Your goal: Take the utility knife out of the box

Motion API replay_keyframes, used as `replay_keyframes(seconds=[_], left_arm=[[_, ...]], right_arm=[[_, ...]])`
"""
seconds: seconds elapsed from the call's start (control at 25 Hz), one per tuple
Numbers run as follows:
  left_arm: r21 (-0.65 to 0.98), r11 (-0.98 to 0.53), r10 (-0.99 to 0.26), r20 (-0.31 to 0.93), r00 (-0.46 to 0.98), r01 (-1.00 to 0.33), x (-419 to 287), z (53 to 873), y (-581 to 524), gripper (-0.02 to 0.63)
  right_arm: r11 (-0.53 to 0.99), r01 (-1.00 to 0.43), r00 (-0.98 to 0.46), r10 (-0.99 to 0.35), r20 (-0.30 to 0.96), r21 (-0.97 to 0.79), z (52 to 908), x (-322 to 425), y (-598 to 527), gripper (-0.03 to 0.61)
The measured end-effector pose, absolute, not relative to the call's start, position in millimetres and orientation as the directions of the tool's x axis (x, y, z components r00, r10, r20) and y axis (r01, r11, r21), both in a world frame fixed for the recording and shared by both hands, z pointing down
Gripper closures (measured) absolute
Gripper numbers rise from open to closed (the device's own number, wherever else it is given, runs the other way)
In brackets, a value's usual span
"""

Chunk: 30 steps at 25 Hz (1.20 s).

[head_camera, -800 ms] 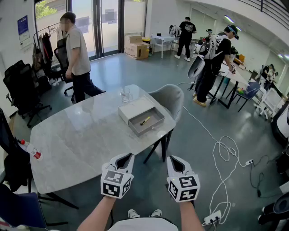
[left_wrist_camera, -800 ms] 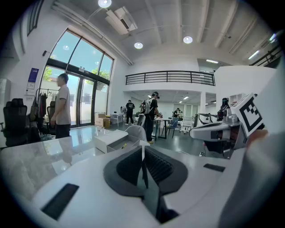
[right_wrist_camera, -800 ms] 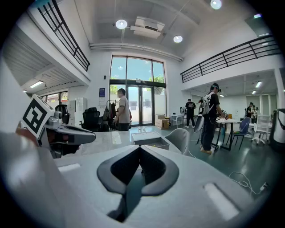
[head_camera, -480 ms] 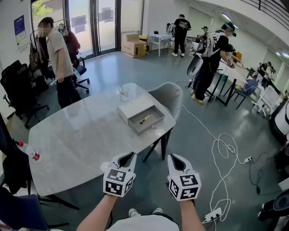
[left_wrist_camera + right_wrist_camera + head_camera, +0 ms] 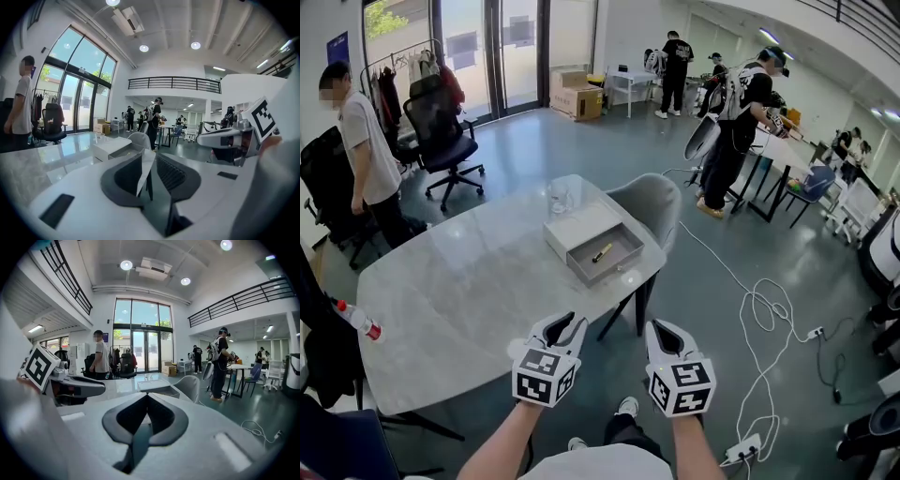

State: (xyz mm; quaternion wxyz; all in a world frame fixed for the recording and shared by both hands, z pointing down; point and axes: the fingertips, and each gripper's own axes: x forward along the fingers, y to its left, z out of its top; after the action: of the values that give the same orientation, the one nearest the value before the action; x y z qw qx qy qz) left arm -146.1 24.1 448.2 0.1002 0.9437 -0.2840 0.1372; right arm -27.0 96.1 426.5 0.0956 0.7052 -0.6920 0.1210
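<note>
Illumination is bright and even. Daylight enters through the glass doors (image 5: 502,56); round ceiling lamps (image 5: 125,265) add overhead light. The table (image 5: 469,281) top shows soft door reflections and casts a faint shadow beneath. Both gripper views have strong fisheye bending, black corners and a soft nearest foreground.

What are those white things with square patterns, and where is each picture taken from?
A person holds a hand tool with two jaws in each hand: the left gripper and the right gripper. The patterned cubes belong to them. One picture comes from a camera on the person's head; the other two ride on the grippers. On the grey table sit an open box with a yellow utility knife inside, and a glass near it. Both grippers hold nothing; the right's jaws are together, the left's slightly apart.
</note>
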Motion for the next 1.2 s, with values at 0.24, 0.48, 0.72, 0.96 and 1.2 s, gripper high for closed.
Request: replay_keyframes(seconds=[0.24, 0.48, 0.72, 0.96, 1.2], left_arm=[[0.114, -0.822, -0.498, 0.331, 0.801, -0.558, -133.0, 454.4, 9.0, 0.505], [0.111, -0.814, -0.511, 0.333, 0.793, -0.571, -112.5, 459.1, -15.9, 0.468], [0.121, -0.795, -0.528, 0.347, 0.775, -0.595, -88.0, 467.2, -50.3, 0.444], [0.146, -0.775, -0.531, 0.377, 0.759, -0.615, -56.5, 478.3, -85.1, 0.42], [0.156, -0.748, -0.548, 0.402, 0.734, -0.645, -35.1, 482.2, -116.9, 0.408]], right_arm=[[-0.022, -0.999, 0.01, -0.955, 0.298, -0.037, 430.4, -14.3, 79.6, 0.574], [0.008, -0.999, -0.022, -0.953, 0.302, -0.046, 436.6, 5.1, 48.8, 0.574], [0.045, -0.997, -0.06, -0.948, 0.313, -0.056, 443.0, 31.4, 8.3, 0.574], [0.088, -0.994, -0.103, -0.938, 0.331, -0.061, 445.9, 61.7, -33.6, 0.574], [0.121, -0.99, -0.139, -0.931, 0.337, -0.073, 444.4, 88.6, -71.9, 0.574]])
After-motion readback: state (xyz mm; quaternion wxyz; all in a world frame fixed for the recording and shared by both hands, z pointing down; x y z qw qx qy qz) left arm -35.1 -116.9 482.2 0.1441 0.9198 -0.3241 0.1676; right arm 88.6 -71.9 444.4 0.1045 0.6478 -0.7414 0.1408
